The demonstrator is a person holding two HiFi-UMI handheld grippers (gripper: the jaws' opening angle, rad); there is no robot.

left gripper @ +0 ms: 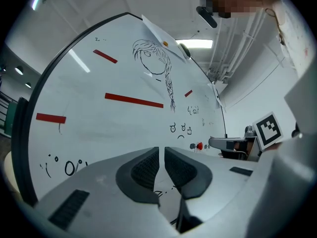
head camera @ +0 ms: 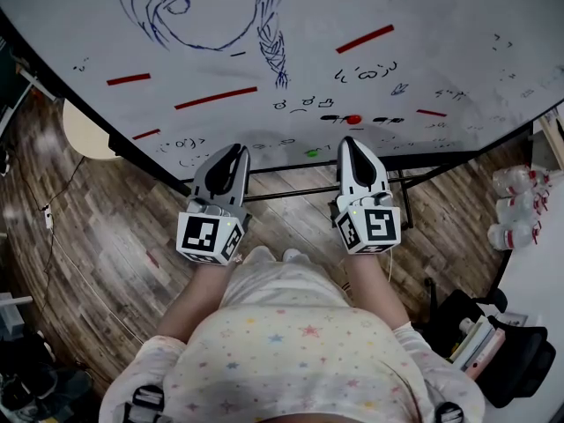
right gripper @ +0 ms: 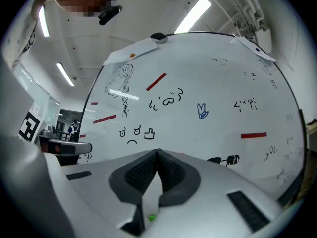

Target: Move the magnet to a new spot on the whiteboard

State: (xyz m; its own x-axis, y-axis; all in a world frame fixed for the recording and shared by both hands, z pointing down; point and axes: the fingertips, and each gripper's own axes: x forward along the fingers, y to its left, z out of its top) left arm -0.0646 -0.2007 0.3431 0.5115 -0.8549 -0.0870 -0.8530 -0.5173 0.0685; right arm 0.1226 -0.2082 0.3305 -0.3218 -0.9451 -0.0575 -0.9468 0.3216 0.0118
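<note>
A small red round magnet (head camera: 353, 119) sticks low on the whiteboard (head camera: 441, 25), between two black marks. It also shows in the left gripper view as the red magnet (left gripper: 199, 146), right of the jaws. My right gripper (head camera: 350, 141) is shut and empty, its tip just below the magnet and apart from it. In the right gripper view my right gripper (right gripper: 157, 151) hides the magnet. My left gripper (head camera: 233, 151) hangs further left below the board's lower edge; its pads (left gripper: 148, 168) are closed together on nothing. A green magnet (head camera: 310, 152) sits between the two grippers.
The board carries a drawn face with a braid (head camera: 271, 47), red strips (head camera: 215, 98) and small doodles. Its stand bars (head camera: 291, 190) run just under the grippers. Plastic bottles (head camera: 515, 208) stand at the right, a bag (head camera: 498, 346) at the lower right, a round seat (head camera: 84, 132) at the left.
</note>
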